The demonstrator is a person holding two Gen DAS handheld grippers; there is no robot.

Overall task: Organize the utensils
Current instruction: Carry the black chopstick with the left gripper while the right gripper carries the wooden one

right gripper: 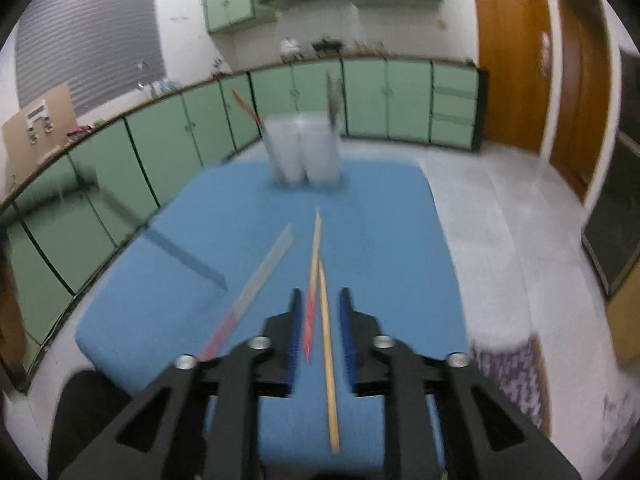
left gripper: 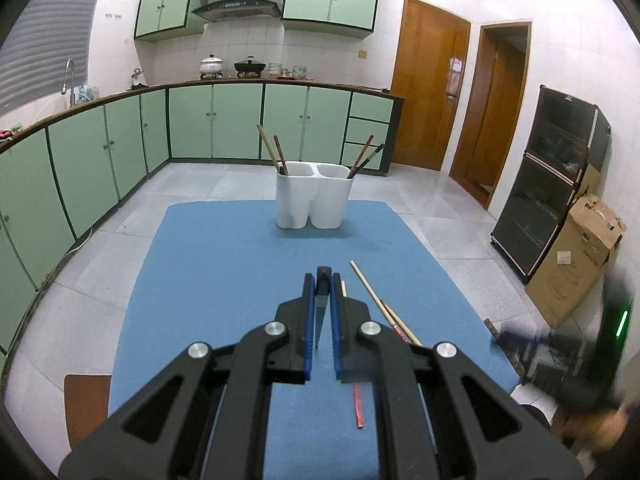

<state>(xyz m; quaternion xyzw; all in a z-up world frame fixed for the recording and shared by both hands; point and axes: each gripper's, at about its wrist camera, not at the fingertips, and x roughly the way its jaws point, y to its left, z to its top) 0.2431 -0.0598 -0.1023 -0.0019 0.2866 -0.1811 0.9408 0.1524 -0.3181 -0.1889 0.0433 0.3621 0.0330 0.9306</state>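
My left gripper (left gripper: 322, 280) is shut on a dark chopstick (left gripper: 321, 316), which stands up between the blue pads above the blue mat (left gripper: 224, 264). A white two-compartment holder (left gripper: 314, 196) stands at the mat's far edge with chopsticks leaning in both cups. A bamboo chopstick (left gripper: 374, 296) and a red-ended chopstick (left gripper: 359, 404) lie on the mat just right of the left gripper. The right wrist view is blurred. There my right gripper (right gripper: 321, 293) is open over the mat, and a bamboo chopstick (right gripper: 328, 360) and a red-ended chopstick (right gripper: 310, 320) lie between its jaws, untouched by the pads.
Another pale, red-ended chopstick (right gripper: 256, 288) lies left of the right gripper. Green cabinets (left gripper: 80, 168) curve round the left and back. A dark glass-fronted cabinet (left gripper: 548, 184) and a cardboard box (left gripper: 576, 264) stand to the right. A brown seat (left gripper: 86, 404) is at the mat's near left.
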